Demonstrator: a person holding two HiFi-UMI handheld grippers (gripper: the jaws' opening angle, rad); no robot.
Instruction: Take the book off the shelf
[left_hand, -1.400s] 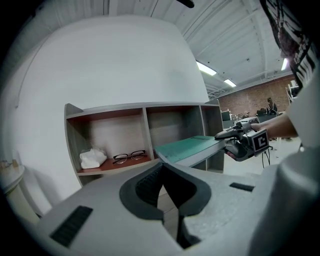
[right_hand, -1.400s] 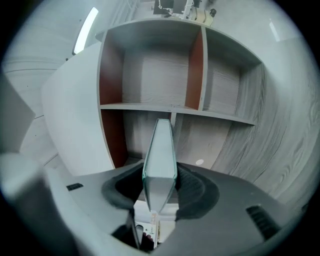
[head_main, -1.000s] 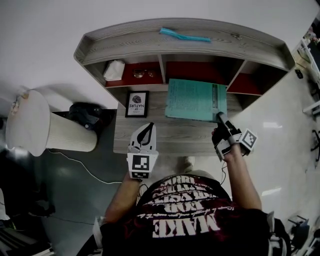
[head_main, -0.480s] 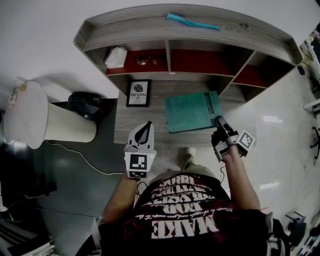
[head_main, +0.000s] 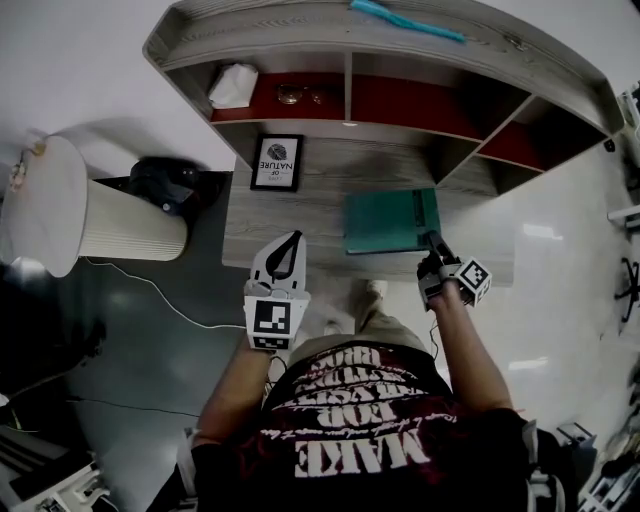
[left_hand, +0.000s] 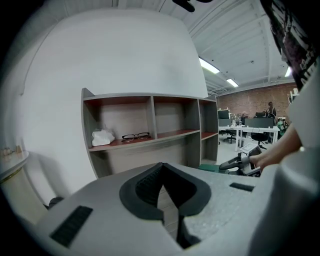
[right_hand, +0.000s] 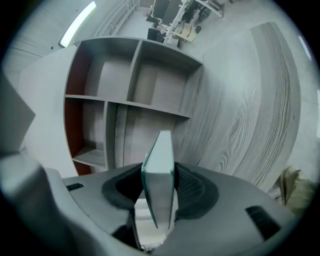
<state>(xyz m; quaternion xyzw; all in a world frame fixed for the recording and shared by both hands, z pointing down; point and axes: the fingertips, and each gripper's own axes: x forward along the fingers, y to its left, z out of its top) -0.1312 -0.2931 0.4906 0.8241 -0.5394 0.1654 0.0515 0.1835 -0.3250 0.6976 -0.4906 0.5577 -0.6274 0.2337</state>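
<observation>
The teal book (head_main: 388, 221) hangs flat above the wooden desk surface (head_main: 290, 215), in front of the shelf (head_main: 350, 70). My right gripper (head_main: 432, 243) is shut on its near right corner. In the right gripper view the book (right_hand: 159, 175) stands edge-on between the two pads of the right gripper (right_hand: 157, 202), which press on both covers. My left gripper (head_main: 287, 252) hovers over the desk's front edge, left of the book, shut with nothing in it. From the left gripper view its jaws (left_hand: 167, 192) meet, and the right gripper (left_hand: 240, 162) shows at the right.
On the left shelf compartment lie a white tissue wad (head_main: 232, 85) and glasses (head_main: 293, 94). A framed picture (head_main: 276, 163) stands on the desk. A teal tool (head_main: 405, 20) lies on the shelf top. A white round stool (head_main: 60, 215), a black object (head_main: 165, 185) and a cable are at the left.
The right gripper has pulled the book out of the middle compartment and toward the person, over the desk. The left gripper has stayed in place, shut.
</observation>
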